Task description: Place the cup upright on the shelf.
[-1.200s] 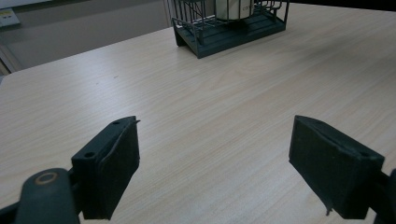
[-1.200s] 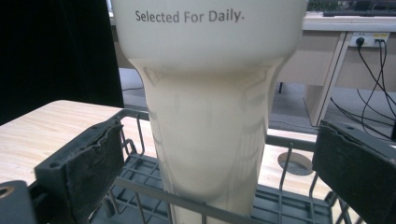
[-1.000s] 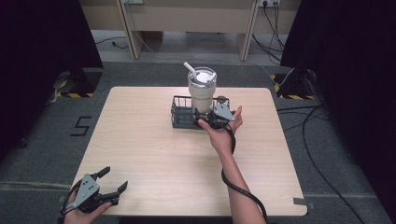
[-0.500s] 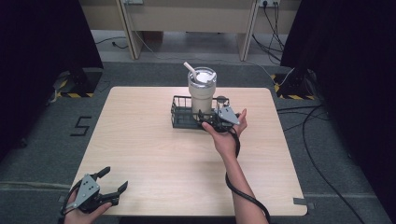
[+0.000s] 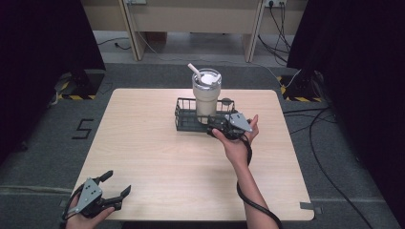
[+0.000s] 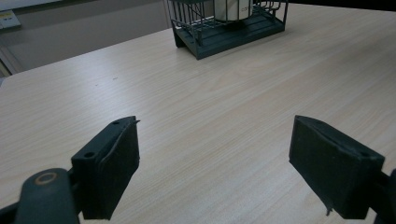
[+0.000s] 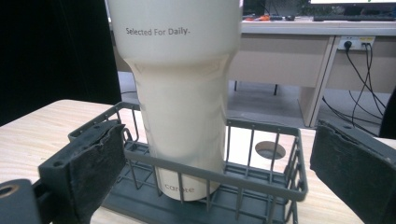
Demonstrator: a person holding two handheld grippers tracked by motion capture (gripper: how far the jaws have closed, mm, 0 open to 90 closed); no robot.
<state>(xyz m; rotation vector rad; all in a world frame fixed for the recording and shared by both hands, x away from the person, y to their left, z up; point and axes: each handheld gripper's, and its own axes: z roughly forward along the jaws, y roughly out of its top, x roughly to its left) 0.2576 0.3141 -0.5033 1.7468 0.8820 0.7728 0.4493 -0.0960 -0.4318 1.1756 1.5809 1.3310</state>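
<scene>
Right gripper [image 5: 216,128] sits spread wide at the wire basket's [image 5: 184,113] near rail, the cream tumbler [image 5: 206,93] standing upright dead ahead inside it. Left gripper [image 5: 114,188], also open, waits well apart at the table's [image 5: 143,143] near corner, so the right is far closer.

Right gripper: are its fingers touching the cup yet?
Apart. In the right gripper view the fingers stand wide open on either side of the cup, with the basket rail and clear space between.
</scene>
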